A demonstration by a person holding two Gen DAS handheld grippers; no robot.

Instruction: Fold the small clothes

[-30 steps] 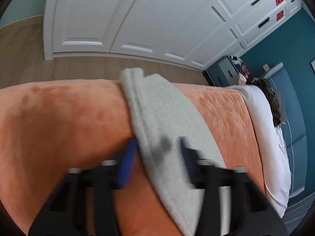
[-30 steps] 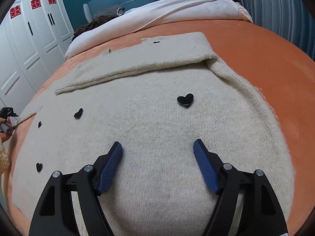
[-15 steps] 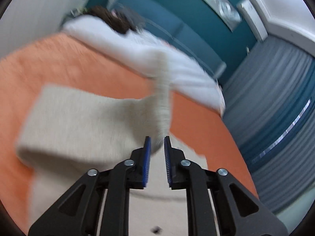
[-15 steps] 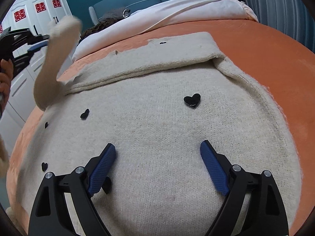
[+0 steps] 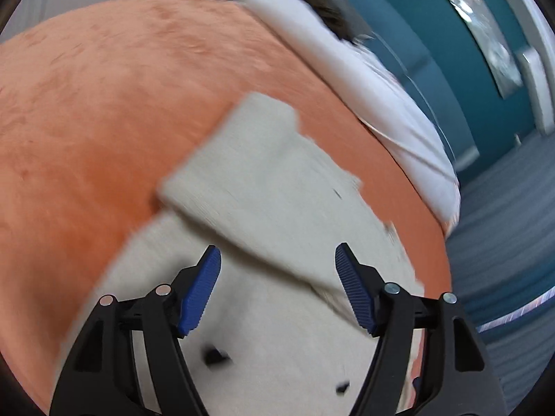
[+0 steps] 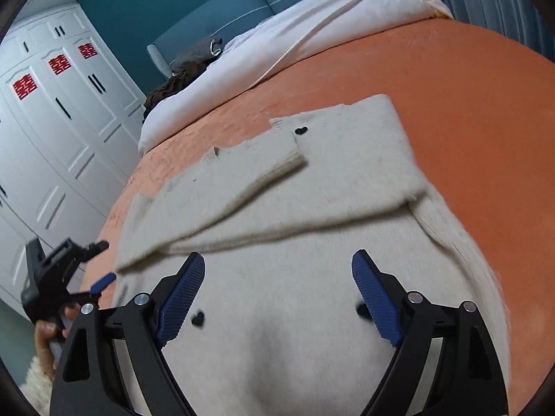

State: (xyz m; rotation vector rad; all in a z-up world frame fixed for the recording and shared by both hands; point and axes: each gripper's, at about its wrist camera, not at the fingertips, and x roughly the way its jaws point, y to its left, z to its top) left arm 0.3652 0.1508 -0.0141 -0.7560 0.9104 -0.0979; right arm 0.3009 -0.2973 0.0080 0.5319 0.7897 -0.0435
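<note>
A beige knit sweater with small black hearts lies flat on the orange bedspread. Both sleeves are folded across its upper part; the left sleeve lies over the right one. In the left wrist view the sweater fills the middle. My left gripper is open and empty just above the folded sleeve; it also shows at the left edge of the right wrist view. My right gripper is open and empty above the sweater's body.
A white duvet and dark clothes lie at the head of the bed by the teal headboard. White wardrobes stand to the left. Grey curtains hang beyond the bed's far side.
My left gripper carried the left sleeve up and across the sweater, let it go and opened; the sleeve now lies folded over the chest. My right gripper stayed open, drifting slightly.
</note>
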